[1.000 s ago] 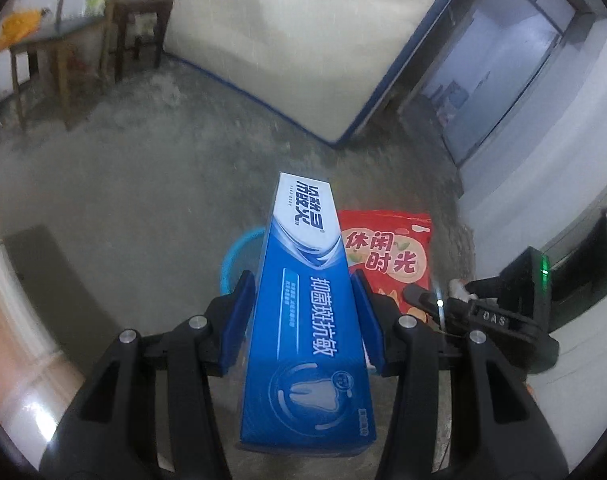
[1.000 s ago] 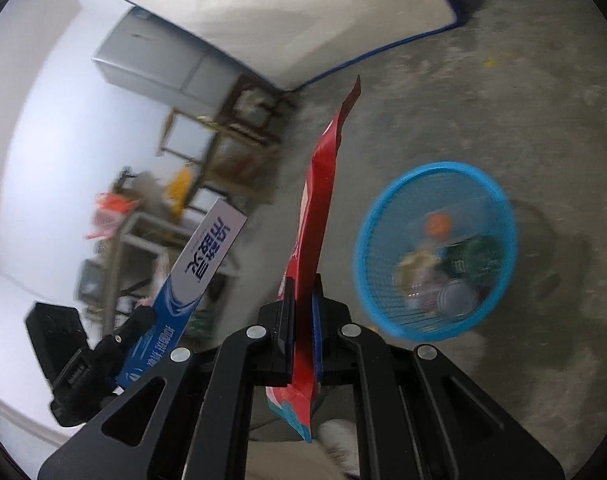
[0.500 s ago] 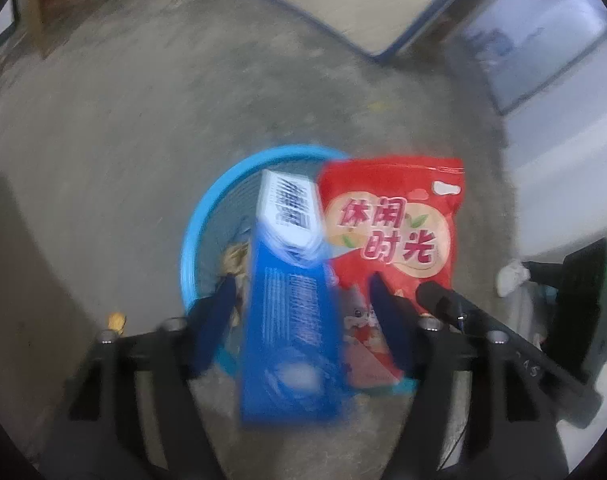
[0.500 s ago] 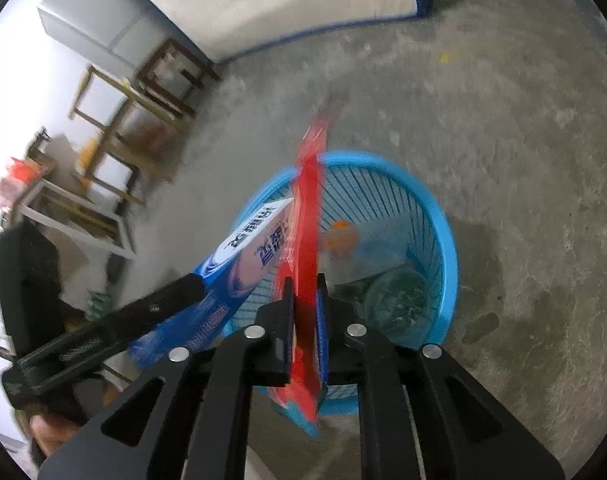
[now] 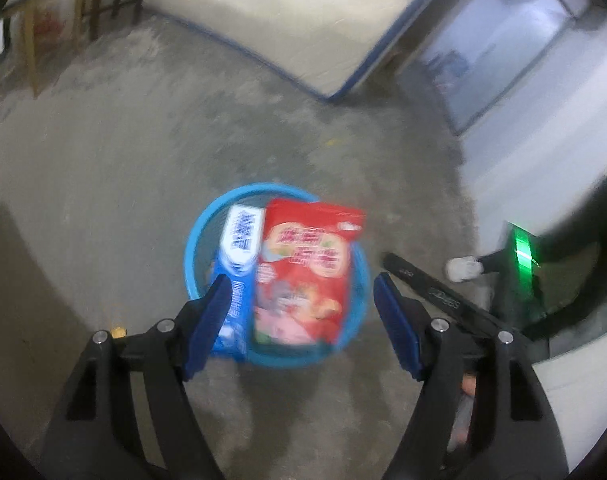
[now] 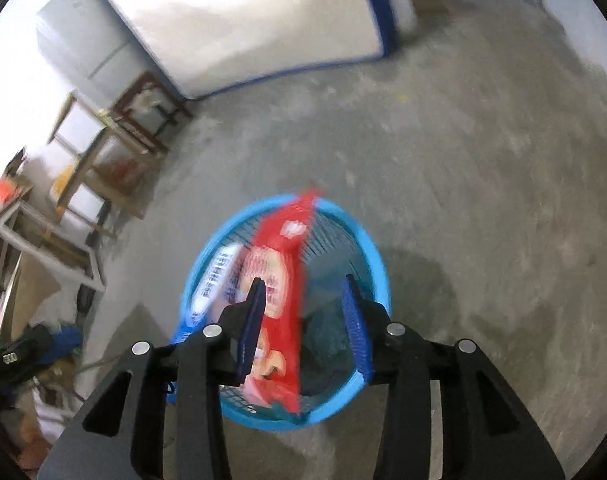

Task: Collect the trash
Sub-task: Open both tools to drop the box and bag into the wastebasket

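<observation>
The left claw (image 5: 299,308) is wide open. It has just been opening. The blue toothpaste box (image 5: 239,276) is still between its two fingers, close to the left finger (image 5: 211,320), but the pictures are too blurry to tell if that finger touches it. The right finger of this claw is well apart from the box, so the box is let go.

The right claw (image 6: 303,312) is partly open, and it has just been opening too. The red snack bag (image 6: 279,304) stands on its edge between the fingers. It is near the left finger (image 6: 251,320), and there is a clear gap to the other finger. Nothing squeezes the bag.

Both things are over the round blue basket (image 5: 193,248), which sits on the grey concrete floor (image 5: 103,184). The box and the bag are side by side, with the box to the left of the bag. Their low ends are inside the rim of the basket. Some dark trash lies in the bottom of the basket.

Wooden stools (image 6: 103,148) stand near the far wall.
</observation>
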